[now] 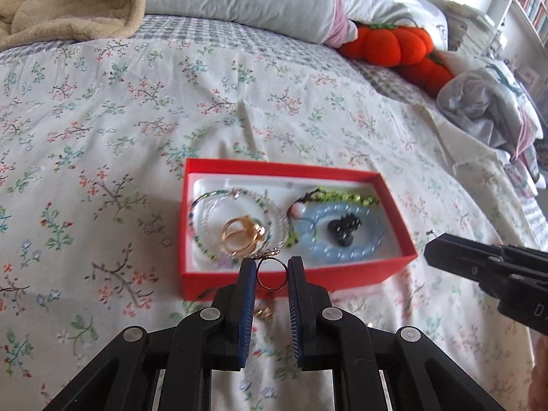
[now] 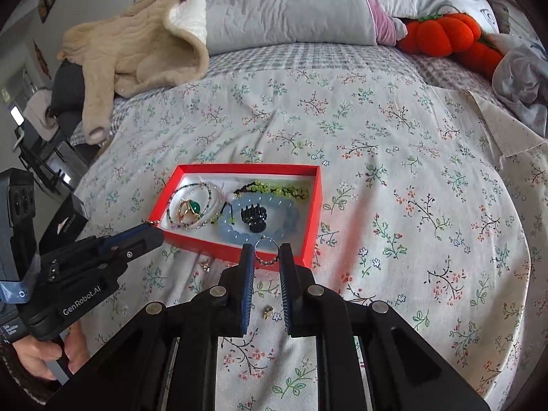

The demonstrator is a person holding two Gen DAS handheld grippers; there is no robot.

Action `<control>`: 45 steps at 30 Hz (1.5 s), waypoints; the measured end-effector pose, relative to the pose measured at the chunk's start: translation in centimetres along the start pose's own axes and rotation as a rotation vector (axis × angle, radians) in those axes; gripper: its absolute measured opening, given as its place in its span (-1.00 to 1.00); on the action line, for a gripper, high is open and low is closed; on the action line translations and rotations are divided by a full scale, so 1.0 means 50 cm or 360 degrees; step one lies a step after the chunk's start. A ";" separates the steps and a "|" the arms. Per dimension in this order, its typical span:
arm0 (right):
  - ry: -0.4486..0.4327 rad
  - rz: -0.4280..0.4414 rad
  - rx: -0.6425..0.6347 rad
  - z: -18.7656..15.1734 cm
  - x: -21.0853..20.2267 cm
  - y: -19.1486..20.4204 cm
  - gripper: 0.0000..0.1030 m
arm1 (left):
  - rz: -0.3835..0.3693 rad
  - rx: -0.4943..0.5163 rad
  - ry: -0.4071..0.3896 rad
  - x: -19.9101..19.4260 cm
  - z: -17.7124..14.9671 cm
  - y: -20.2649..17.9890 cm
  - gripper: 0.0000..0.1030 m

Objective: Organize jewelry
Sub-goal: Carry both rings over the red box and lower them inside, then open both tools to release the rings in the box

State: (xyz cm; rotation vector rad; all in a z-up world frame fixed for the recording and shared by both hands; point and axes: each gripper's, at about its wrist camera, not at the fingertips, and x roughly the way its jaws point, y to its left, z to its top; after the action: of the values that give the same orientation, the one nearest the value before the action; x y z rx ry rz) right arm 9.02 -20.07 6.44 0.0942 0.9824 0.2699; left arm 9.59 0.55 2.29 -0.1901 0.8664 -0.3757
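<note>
Left wrist view: the left hand-held gripper (image 1: 272, 267) is clenched on a thin gold ring (image 1: 271, 275), whose band stands on edge between the two blue pads with its small ornament uppermost. Just beyond the fingertips lies the red box (image 1: 294, 279), with its near wall directly ahead and below the ring. The box's long axis runs across the view, left to right, slightly skewed. Its white insert already holds beaded bracelets (image 1: 236, 222), a gold ring with a green stone (image 1: 241, 236), a pale blue bead bracelet (image 1: 342, 236) and a black hair claw (image 1: 342, 229).

In the right wrist view, the right hand-held gripper (image 2: 265, 257) grips a silver beaded ring (image 2: 265, 251), also on edge, at the near wall of the same box (image 2: 239, 248), toward its right end. The left hand-held gripper appears here at the box's near left corner.

Governing relation: both held rings sit at the near long wall, on the person's side of the tray. Each needs a short forward carry over that wall before release. The left unit serves the left half, the right unit the right half; neither is clearly nearer.

Two small gold pieces (image 2: 268, 311) (image 2: 206, 266) rest on the floral bed sheet (image 2: 411, 205), short of the box. Judged state: the task is partly complete.
</note>
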 end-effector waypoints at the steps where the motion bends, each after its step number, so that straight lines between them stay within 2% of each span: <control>1: -0.0001 0.0000 0.0018 0.004 0.001 -0.003 -0.70 | -0.0008 -0.0005 0.0002 0.006 0.004 -0.004 -0.75; 6: 0.0012 -0.0006 0.0091 0.011 0.009 -0.020 -0.70 | -0.0024 -0.0005 0.0022 0.038 0.017 -0.023 -0.75; 14: 0.0053 -0.0008 0.0104 0.011 0.027 -0.042 -0.70 | 0.0015 -0.0016 0.0058 0.074 0.020 -0.026 -0.73; 15: 0.0055 -0.0007 0.0106 0.011 0.028 -0.044 -0.70 | 0.0006 -0.0022 0.0060 0.073 0.021 -0.025 -0.70; 19: 0.0070 -0.0001 0.0093 0.013 0.035 -0.044 -0.70 | 0.0014 -0.0020 0.0032 0.059 0.025 -0.028 -0.36; 23: 0.0080 -0.0006 0.0076 0.018 0.044 -0.043 -0.70 | 0.0024 -0.0004 0.0021 0.036 0.025 -0.026 -0.34; 28: 0.0079 0.0003 0.0105 0.030 0.052 -0.050 -0.70 | 0.0086 0.0041 0.0002 0.009 0.019 -0.017 -0.16; 38: 0.0103 0.0022 0.0130 0.048 0.081 -0.033 -0.68 | 0.0168 0.0065 0.0052 -0.006 -0.001 0.012 -0.01; 42: 0.0103 0.0055 0.0143 0.055 0.089 -0.028 -0.67 | 0.0193 0.0067 0.0071 -0.008 -0.009 0.021 0.14; 45: 0.0104 0.0056 0.0150 0.055 0.087 -0.029 -0.59 | 0.0212 0.0075 0.0083 -0.008 -0.014 0.025 0.23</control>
State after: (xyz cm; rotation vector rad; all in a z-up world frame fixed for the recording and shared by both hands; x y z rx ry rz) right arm 13.86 -20.18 4.15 0.1898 1.0591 0.2602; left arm 9.12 1.82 1.74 -0.0789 0.9157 -0.2775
